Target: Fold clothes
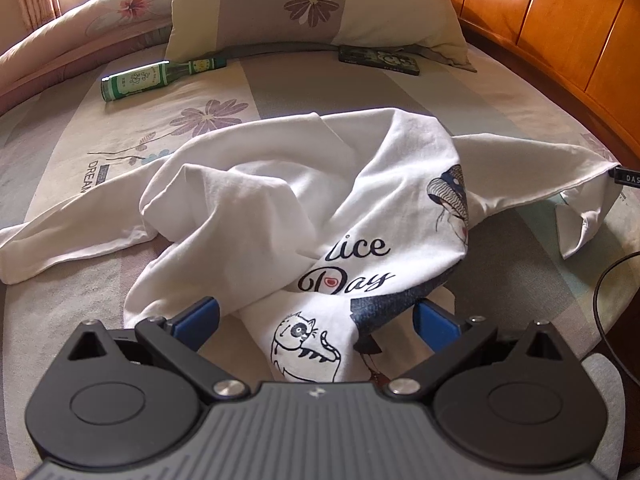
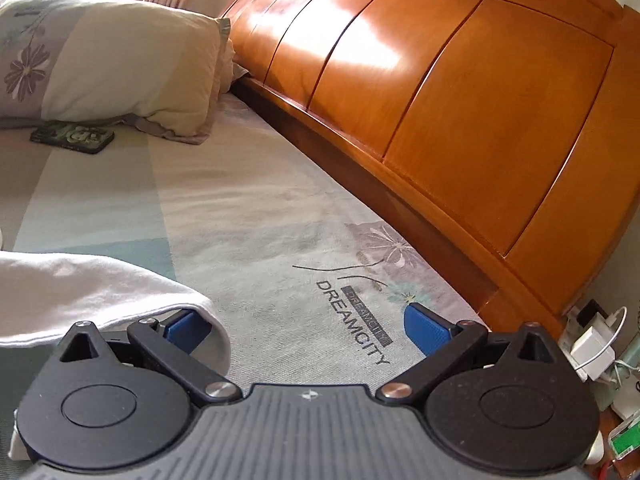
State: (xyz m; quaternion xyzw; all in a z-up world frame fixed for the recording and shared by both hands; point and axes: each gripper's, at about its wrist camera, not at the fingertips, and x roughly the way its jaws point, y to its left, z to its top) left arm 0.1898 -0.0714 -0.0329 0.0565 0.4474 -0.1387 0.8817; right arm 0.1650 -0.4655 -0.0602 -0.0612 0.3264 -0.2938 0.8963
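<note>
A white T-shirt [image 1: 280,200] with a cat print and black lettering lies crumpled on the bed, sleeves spread left and right. My left gripper [image 1: 316,320] is open, its blue fingers [image 1: 200,318] standing either side of the shirt's near printed part, which bulges between them. In the right wrist view a white edge of the shirt [image 2: 100,292] lies at the lower left and drapes over the left blue finger [image 2: 186,330]. My right gripper [image 2: 304,326] is open over the bedsheet, with no cloth between its fingers.
A green glass bottle [image 1: 156,78] and a dark phone [image 1: 380,60] lie near a floral pillow [image 1: 312,4] at the far side of the bed. A wooden headboard [image 2: 440,92] runs along the right. A charger and cables [image 2: 592,344] sit at the lower right.
</note>
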